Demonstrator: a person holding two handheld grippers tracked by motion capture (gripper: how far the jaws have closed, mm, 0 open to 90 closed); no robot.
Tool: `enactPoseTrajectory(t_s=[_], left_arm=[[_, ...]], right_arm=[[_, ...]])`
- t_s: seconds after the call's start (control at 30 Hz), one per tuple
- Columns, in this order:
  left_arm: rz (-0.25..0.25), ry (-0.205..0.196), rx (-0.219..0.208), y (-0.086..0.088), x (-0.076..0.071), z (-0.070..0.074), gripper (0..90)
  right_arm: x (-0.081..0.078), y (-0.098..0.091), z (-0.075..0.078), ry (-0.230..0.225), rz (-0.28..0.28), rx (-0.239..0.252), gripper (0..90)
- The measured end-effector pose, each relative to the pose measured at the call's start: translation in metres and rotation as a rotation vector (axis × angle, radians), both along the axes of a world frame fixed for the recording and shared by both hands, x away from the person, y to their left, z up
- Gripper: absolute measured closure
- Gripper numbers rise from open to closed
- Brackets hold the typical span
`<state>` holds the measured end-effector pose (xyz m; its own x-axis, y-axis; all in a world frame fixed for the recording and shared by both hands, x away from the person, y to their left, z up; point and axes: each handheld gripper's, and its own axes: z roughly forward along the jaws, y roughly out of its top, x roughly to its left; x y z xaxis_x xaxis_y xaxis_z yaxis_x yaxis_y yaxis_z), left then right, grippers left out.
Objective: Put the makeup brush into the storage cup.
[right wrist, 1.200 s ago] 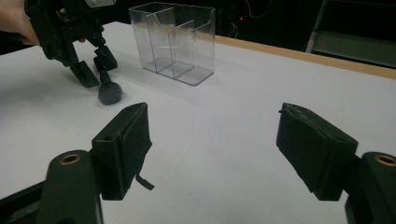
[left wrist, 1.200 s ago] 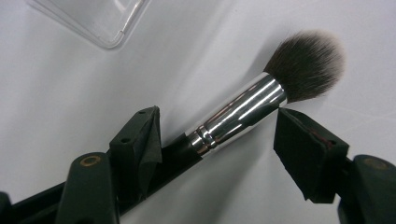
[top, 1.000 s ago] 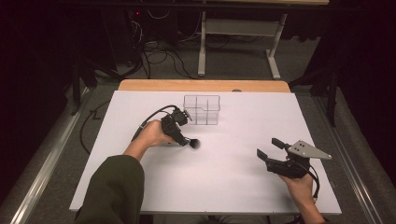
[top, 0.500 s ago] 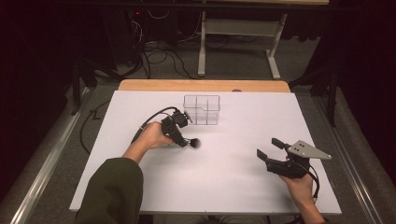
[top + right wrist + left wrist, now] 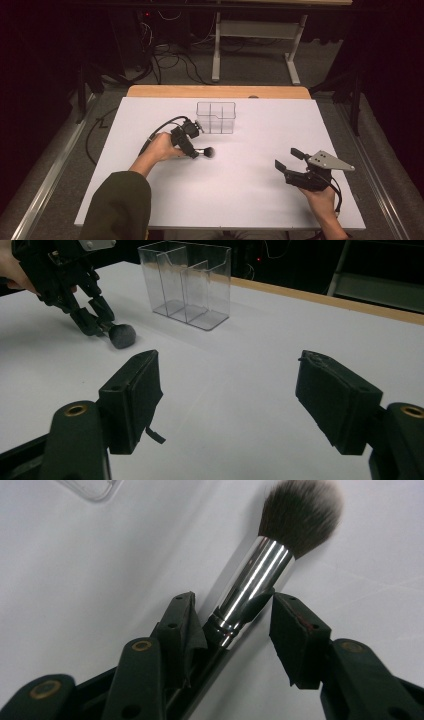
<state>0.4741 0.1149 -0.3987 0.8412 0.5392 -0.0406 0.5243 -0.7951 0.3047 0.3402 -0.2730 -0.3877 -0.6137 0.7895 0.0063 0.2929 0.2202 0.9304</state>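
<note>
A makeup brush (image 5: 208,151) with a dark bristle head and a shiny metal ferrule (image 5: 252,582) lies on the white table (image 5: 250,200). My left gripper (image 5: 195,151) points down at it and straddles the ferrule end. Its jaws have just been closing with the brush (image 5: 300,515) between them. One pad (image 5: 182,625) touches the handle and the other pad (image 5: 297,640) stands a little apart. My right gripper (image 5: 286,158) rests at the right of the table, open, with nothing between its pads (image 5: 137,400). From there the brush head (image 5: 121,335) and the left gripper (image 5: 92,320) are visible.
A clear plastic organizer (image 5: 216,117) with several compartments stands upright just behind the brush, also seen as the clear box (image 5: 187,282). A wooden strip (image 5: 215,91) borders the table's far edge. Cables and a metal frame lie on the floor beyond.
The left gripper's jaws have narrowed around the brush. Both hands and the brush stay where they were.
</note>
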Motion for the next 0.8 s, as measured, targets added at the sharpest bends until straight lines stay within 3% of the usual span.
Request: enactPoseTrajectory(t_s=[0.8], left_arm=[[0.020,0.020,-0.021,0.0099,-0.0101,-0.0012,68.8]], right_arm=[[0.0004,0.0001,-0.0003,0.003,-0.002,0.000,28.0]])
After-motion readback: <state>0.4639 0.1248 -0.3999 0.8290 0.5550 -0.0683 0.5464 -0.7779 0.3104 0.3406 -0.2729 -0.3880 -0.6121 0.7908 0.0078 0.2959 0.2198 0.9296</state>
